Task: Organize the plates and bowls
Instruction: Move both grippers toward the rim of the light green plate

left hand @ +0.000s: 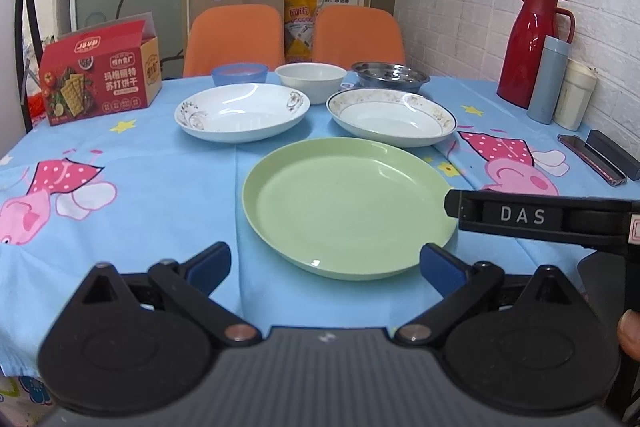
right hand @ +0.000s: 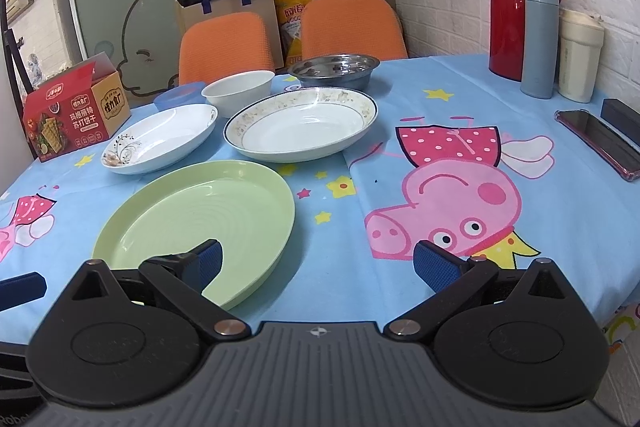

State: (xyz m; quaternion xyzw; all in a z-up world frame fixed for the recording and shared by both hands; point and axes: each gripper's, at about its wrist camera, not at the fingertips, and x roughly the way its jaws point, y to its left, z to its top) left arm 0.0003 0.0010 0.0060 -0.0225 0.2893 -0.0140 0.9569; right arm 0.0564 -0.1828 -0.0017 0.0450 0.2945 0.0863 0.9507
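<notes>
Both jaws gape wide and empty, left gripper [left hand: 324, 263] and right gripper [right hand: 318, 263] hanging near the green plate [left hand: 344, 203] at the table's front, where a shallow pinch on its thin rim could let it slip.

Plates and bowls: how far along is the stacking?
Done: nothing; no stack. Green plate, two white plates, white bowl, blue bowl and steel bowl all sit separately on the table. In hand: nothing; left gripper and right gripper are open, both at the green plate. Left: everything.
</notes>
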